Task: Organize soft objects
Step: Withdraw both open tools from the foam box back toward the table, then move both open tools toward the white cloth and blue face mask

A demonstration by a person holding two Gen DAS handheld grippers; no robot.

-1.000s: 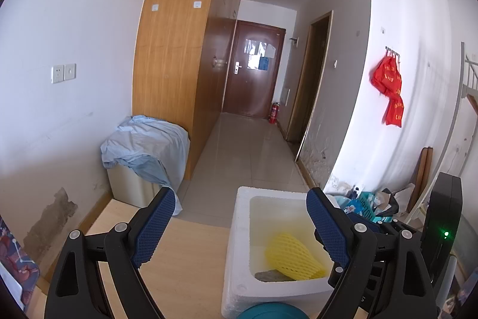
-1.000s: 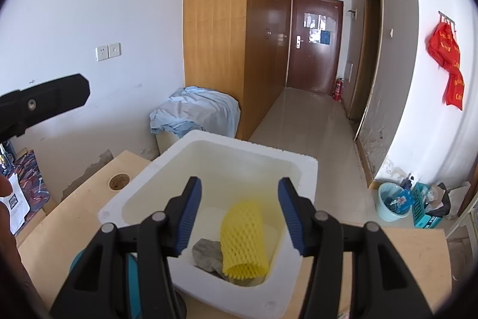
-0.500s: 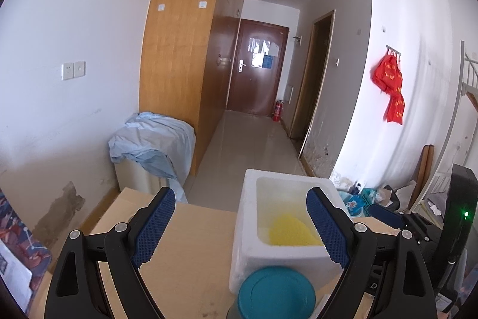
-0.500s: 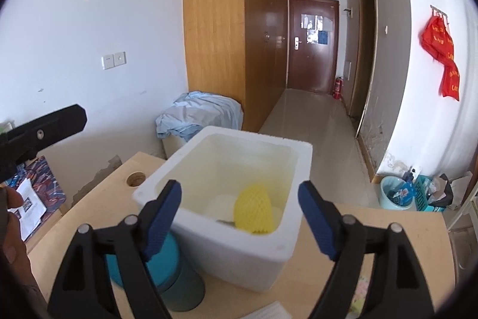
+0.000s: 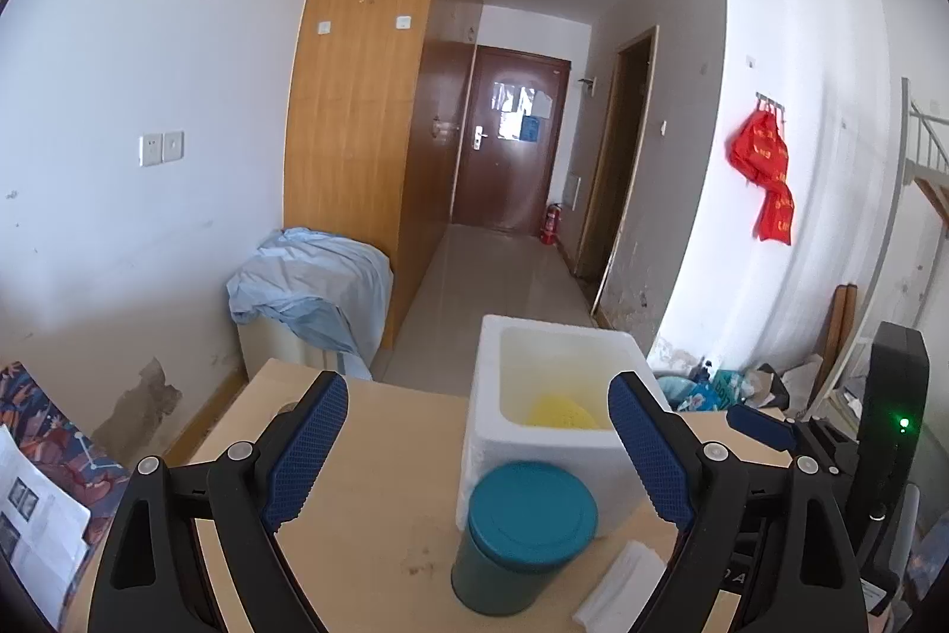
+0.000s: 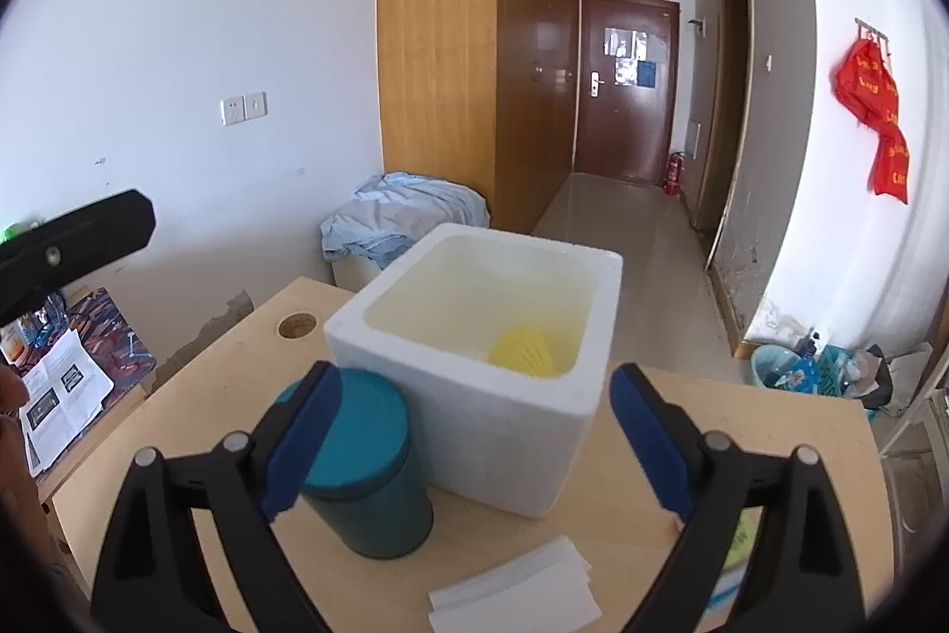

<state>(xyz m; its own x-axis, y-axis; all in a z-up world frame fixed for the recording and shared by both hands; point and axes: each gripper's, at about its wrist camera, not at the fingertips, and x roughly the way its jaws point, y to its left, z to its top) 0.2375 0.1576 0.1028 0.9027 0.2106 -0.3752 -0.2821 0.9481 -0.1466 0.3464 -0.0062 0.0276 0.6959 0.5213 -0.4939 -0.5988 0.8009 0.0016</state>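
Note:
A white foam box [image 6: 492,413] [image 5: 486,449] stands on the wooden table, with a yellow foam net [image 6: 525,351] [image 5: 560,410] lying inside it. Near the table's front edge lies a stack of white foam sheets [image 6: 513,594] [image 5: 620,582]. My right gripper [image 6: 474,446] hangs back from the box with nothing between its fingers, and its jaws are still opening. My left gripper [image 5: 477,452] is open and empty too, held back from the box and the can. Part of the left gripper shows at the left edge of the right wrist view.
A teal can with a lid [image 6: 365,461] [image 5: 525,529] stands just in front of the box. The table [image 6: 237,366] has a round cable hole [image 6: 296,324]. Papers [image 6: 65,390] lie at the left. A black device with a green light [image 5: 895,413] stands at the right.
Both grippers pulled back from the box, so the teal can and white sheets came into view. The right gripper's jaws opened wide, leaving the yellow net in the box.

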